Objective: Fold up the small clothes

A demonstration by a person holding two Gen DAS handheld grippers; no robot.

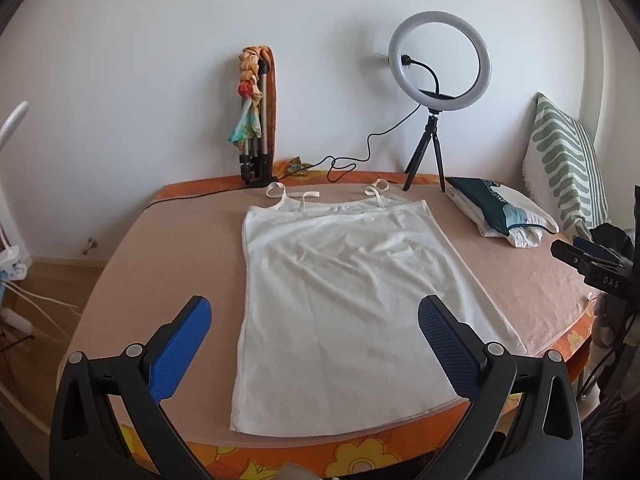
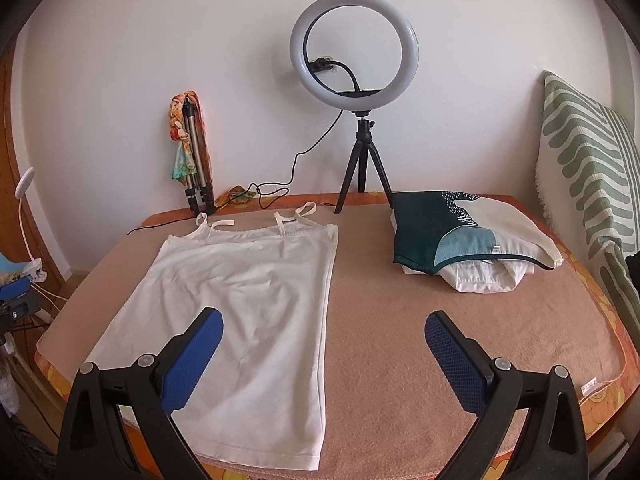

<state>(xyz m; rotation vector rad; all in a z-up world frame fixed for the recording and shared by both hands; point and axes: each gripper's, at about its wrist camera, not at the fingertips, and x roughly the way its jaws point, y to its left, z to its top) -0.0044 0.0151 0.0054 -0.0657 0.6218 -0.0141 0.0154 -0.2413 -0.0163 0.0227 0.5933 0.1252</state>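
Beige blanket (image 1: 160, 248) carries the white camisole (image 1: 340, 280) lengthwise, straps far; left claw (image 1: 314, 320), gaping and empty like right claw (image 2: 324, 328), hovers nearer its hem

The white letters "DAS" stand on a black plastic clamp-like device (image 1: 600, 270) at the right edge of the left wrist view (nothing else on it is legible). A small white tag (image 2: 495, 249) on the folded teal-and-cream garment (image 2: 460, 236) is too small to read.

black gripper (image 1: 314, 322) arms, blue textured pads (image 2: 192, 364)
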